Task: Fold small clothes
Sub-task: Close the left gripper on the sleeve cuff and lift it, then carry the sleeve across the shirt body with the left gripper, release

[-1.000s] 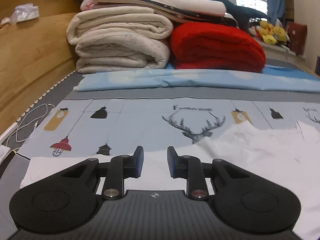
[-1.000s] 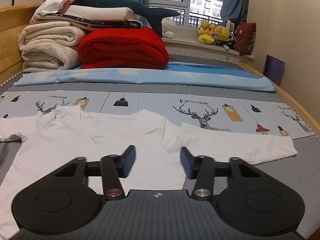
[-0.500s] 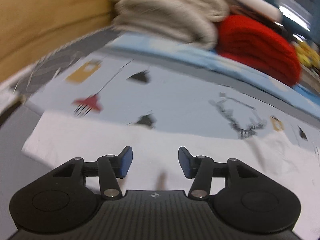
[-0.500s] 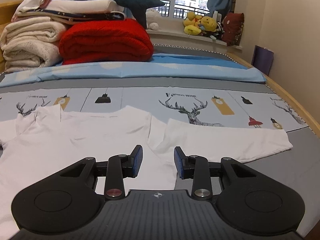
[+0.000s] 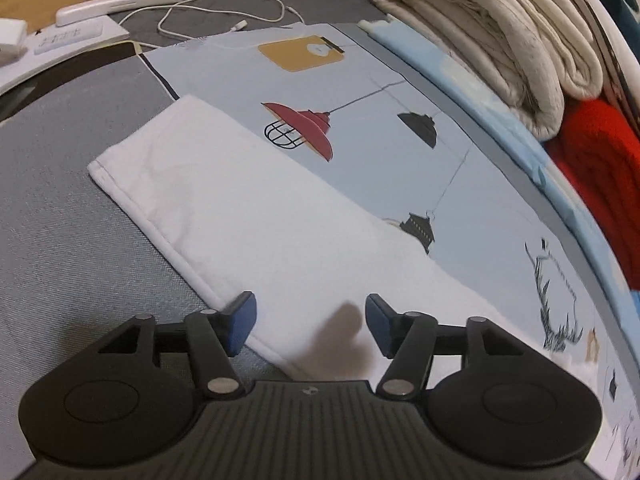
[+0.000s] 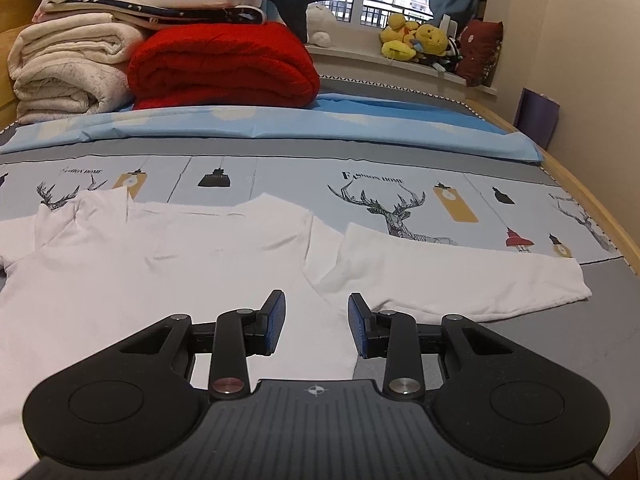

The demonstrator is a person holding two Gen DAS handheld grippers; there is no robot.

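Note:
A white long-sleeved shirt [image 6: 160, 264] lies spread flat on the bed, collar toward the far side. Its right sleeve [image 6: 452, 280] stretches out to the right. Its left sleeve [image 5: 240, 216] lies flat in the left wrist view, cuff at the upper left. My left gripper [image 5: 310, 326] is open, tilted down over the sleeve's near edge, with a small shadow on the cloth between the pads. My right gripper [image 6: 316, 324] is open and low over the shirt's right side, below the armpit fold.
Folded cream blankets [image 6: 68, 68] and a red blanket [image 6: 224, 64] are stacked at the head of the bed. A white cable [image 5: 224, 12] and white devices [image 5: 68, 32] lie by the left edge. Plush toys [image 6: 416, 40] sit on the windowsill. A wooden bed rail [image 6: 592, 196] runs on the right.
My left gripper has swung left and tipped down over the left sleeve, opening wider. My right gripper has shifted slightly right, closing partway at first and now widening again.

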